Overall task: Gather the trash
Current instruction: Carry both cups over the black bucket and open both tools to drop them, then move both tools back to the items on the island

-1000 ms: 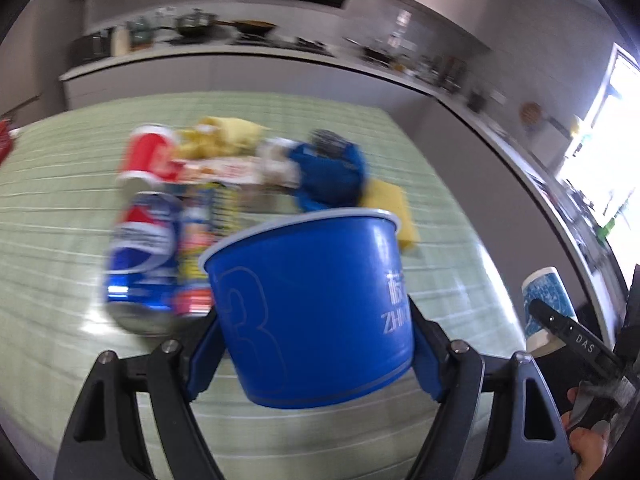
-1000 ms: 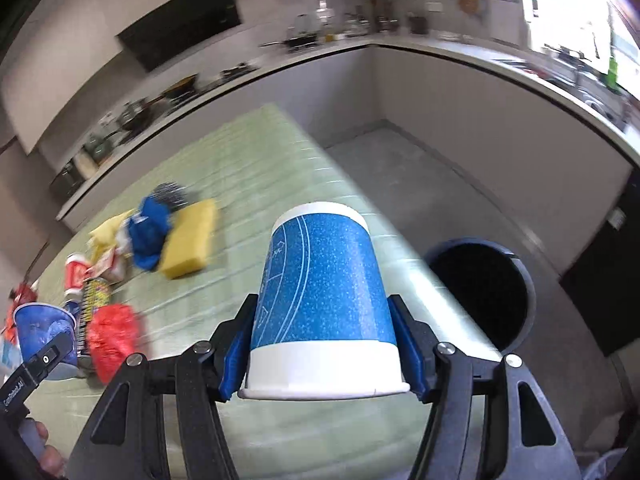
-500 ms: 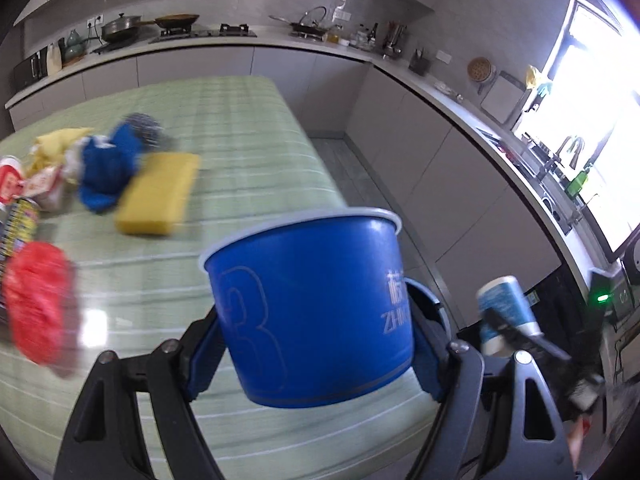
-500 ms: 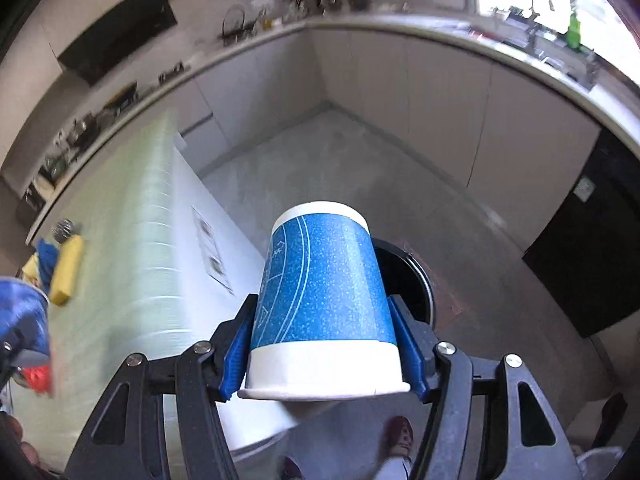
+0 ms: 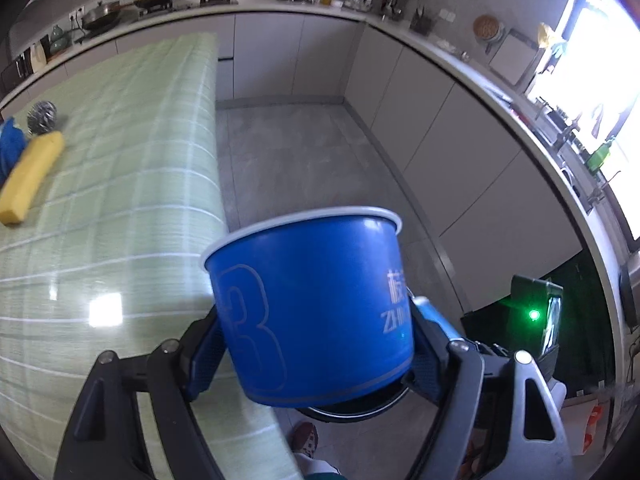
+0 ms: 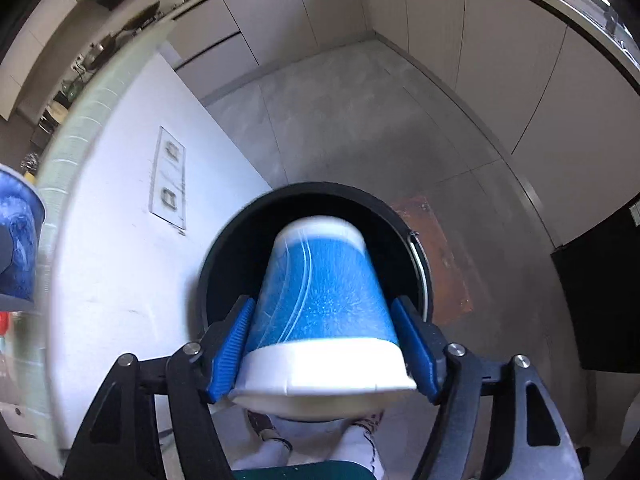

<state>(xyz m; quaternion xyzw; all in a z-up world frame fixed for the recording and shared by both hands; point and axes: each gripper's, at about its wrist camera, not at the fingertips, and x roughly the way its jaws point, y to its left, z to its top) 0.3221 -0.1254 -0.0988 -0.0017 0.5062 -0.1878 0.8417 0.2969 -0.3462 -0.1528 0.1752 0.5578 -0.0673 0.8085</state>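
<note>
Grey tiled floor [image 6: 360, 120], round black bin [image 6: 224, 264], speckled cup [image 6: 320, 296]

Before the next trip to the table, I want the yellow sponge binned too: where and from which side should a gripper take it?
Take the yellow sponge across its short width near the middle, coming down from above. It lies flat on the green tablecloth as a long block; its near long side is free, while a blue cloth sits close beside the other.

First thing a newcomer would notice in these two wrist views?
The speckled blue paper cup with white rim, upside down between the opening right gripper jaws, straight above the round black trash bin on the floor. Next, the glossy blue paper bowl clamped in the left gripper beside the green-striped table.
</note>
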